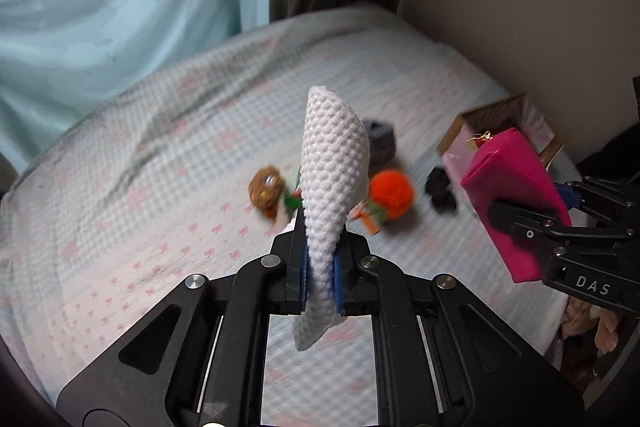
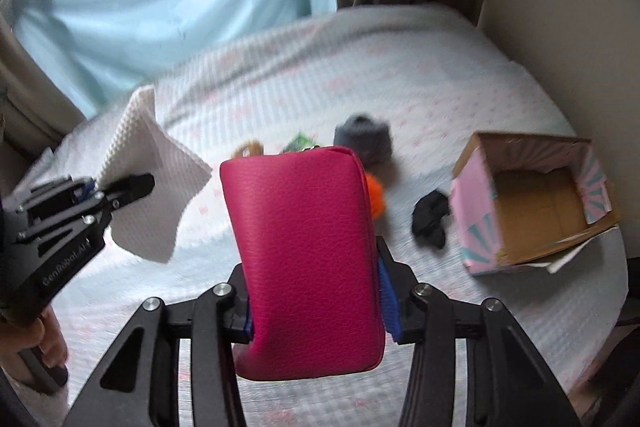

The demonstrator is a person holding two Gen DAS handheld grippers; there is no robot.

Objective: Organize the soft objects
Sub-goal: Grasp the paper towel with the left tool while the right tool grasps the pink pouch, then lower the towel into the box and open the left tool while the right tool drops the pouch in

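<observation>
Both tongs raised over bed [image 1: 160, 187], left tongs [image 1: 320, 275] pinching white cloth [image 1: 332, 163] (upright), right tongs [image 2: 316, 311] clamping pink pouch [image 2: 304, 251]

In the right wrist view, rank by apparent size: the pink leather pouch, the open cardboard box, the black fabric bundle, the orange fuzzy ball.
1. Pink leather pouch, though held close to the camera, which inflates it.
2. Open cardboard box.
3. Black fabric bundle.
4. Orange fuzzy ball, mostly hidden behind the pouch, so unsure.

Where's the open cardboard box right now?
In the right wrist view the cardboard box lies on its side at the right of the bed, near the wall, opening toward the camera, beside a black fabric piece.
</observation>
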